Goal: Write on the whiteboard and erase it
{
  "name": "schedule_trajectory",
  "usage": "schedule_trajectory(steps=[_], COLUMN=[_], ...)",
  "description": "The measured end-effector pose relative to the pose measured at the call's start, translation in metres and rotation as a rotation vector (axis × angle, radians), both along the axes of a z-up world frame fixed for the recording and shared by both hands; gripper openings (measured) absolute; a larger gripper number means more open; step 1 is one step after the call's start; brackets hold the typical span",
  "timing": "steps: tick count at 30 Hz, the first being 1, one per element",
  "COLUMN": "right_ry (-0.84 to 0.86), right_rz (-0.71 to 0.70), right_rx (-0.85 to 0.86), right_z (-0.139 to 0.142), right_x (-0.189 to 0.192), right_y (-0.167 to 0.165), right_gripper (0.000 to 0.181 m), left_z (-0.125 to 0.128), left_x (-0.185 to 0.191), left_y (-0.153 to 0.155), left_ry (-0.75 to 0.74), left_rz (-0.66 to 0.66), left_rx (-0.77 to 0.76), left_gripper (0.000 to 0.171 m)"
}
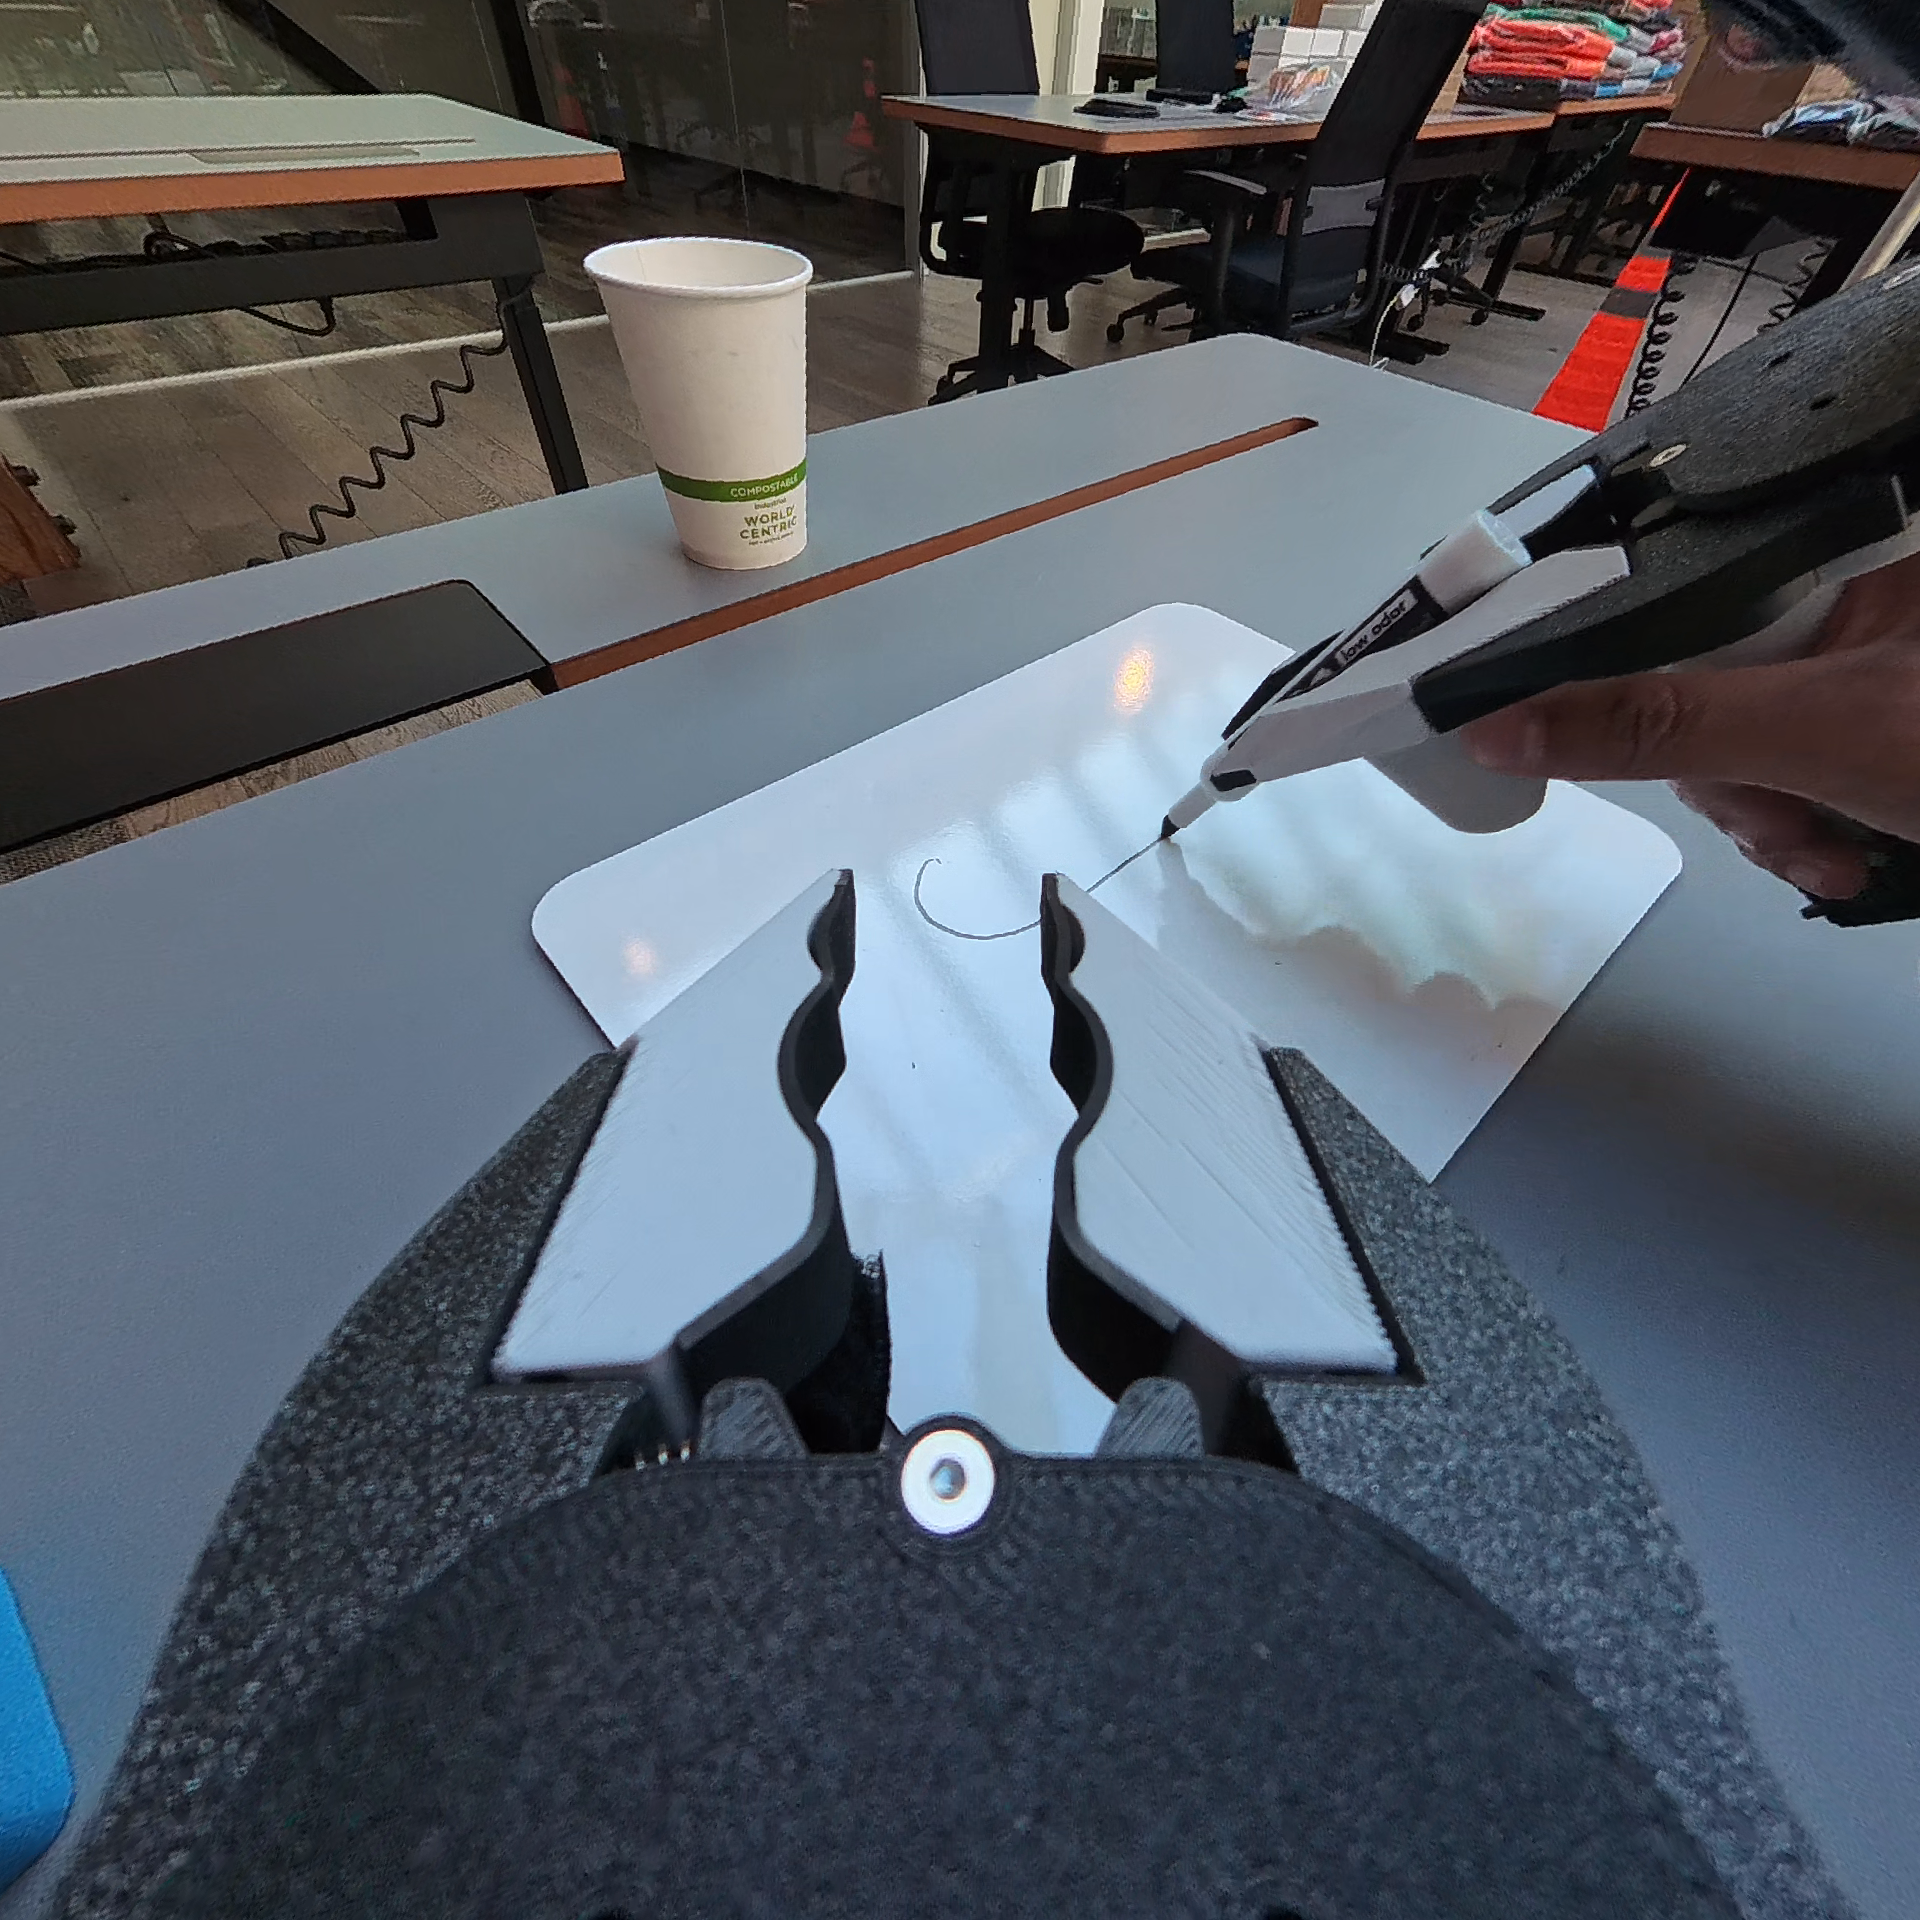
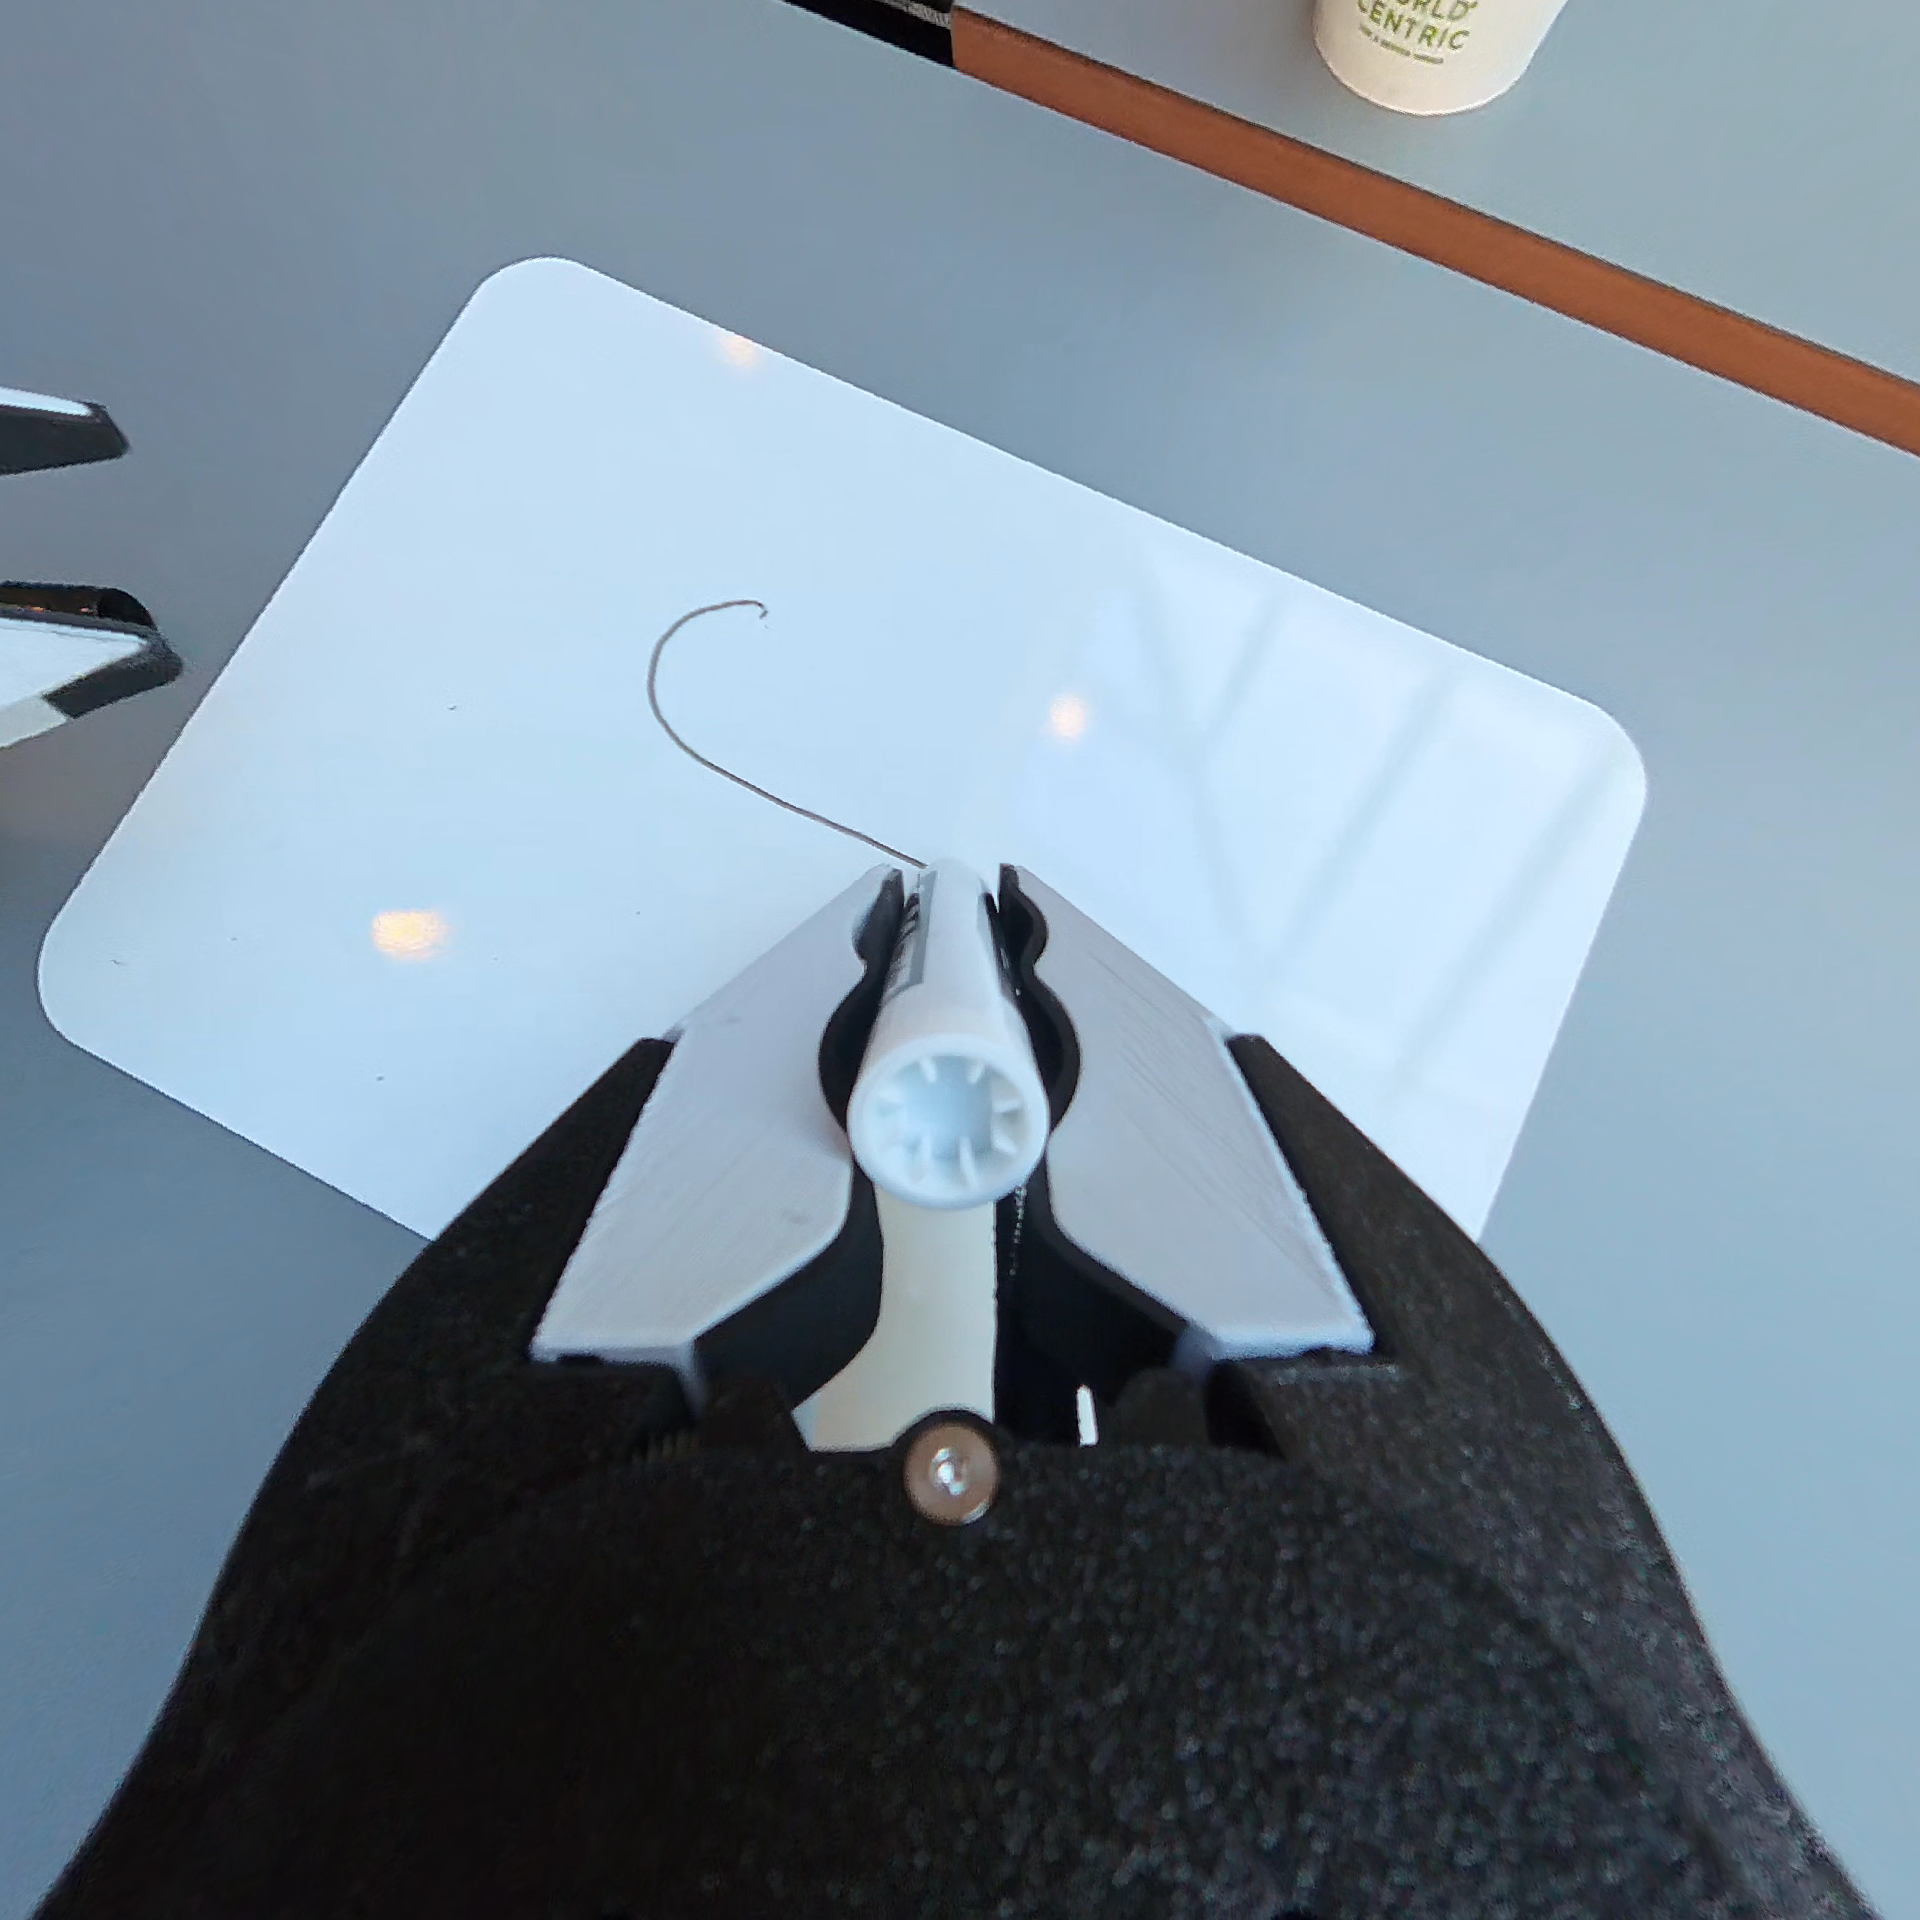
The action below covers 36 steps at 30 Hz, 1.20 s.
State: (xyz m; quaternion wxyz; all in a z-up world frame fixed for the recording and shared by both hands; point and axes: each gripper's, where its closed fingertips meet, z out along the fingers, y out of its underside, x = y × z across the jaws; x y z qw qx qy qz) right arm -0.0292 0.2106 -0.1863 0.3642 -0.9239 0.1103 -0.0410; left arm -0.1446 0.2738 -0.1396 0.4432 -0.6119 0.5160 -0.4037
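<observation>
1. Nearest the lens in the right wrist view, the right gripper [image 2: 943,883] is seen closed around a white marker [image 2: 940,1060], which is clamped in the scalloped notches of the black inner pads.
2. The marker's long axis is laid along the fingers, its ribbed hollow rear end turned to the camera and its tip pointed forward and down onto the whiteboard [image 2: 1247,790]; the tip itself is hidden in this view, but in the left wrist view it is seen touching the glossy surface.
3. A thin dark line [image 2: 675,748] is traced from the marker's tip leftward and curls into a hook.
4. The left gripper [image 1: 948,894] is held with its jaws apart and nothing between them, low over the near edge of the board; it lies farther from the marker than the right.
5. The board is a flat, rounded-corner sheet, shiny enough to mirror ceiling lights, and rests on a matt grey worktop [image 1: 312,987].
6. Farther back, a white paper cup [image 1: 717,405] with a green band is stood upright beside a brown-edged slot.
</observation>
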Motion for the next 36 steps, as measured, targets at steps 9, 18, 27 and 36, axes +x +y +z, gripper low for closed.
schedule_trajectory(steps=[9,18,27,36], right_ry=[-0.012,-0.021,-0.026,-0.036], right_rz=[-0.054,-0.057,-0.053,-0.038], right_rx=[-0.016,-0.020,-0.029,-0.039], right_z=[0.000,0.001,0.001,0.002], right_x=[0.026,0.038,0.045,0.048], right_y=[-0.014,-0.010,-0.002,0.010], right_gripper=[0.018,0.019,0.018,0.018], left_z=[0.000,0.000,-0.001,-0.001], left_x=[-0.001,-0.001,-0.002,-0.001], left_y=[0.000,0.000,-0.001,-0.001], left_ry=[0.001,0.000,0.000,-0.001], left_rz=[0.000,0.000,-0.001,-0.002], left_rx=[0.001,0.001,-0.003,-0.004], left_gripper=[0.036,0.036,0.036,0.036])
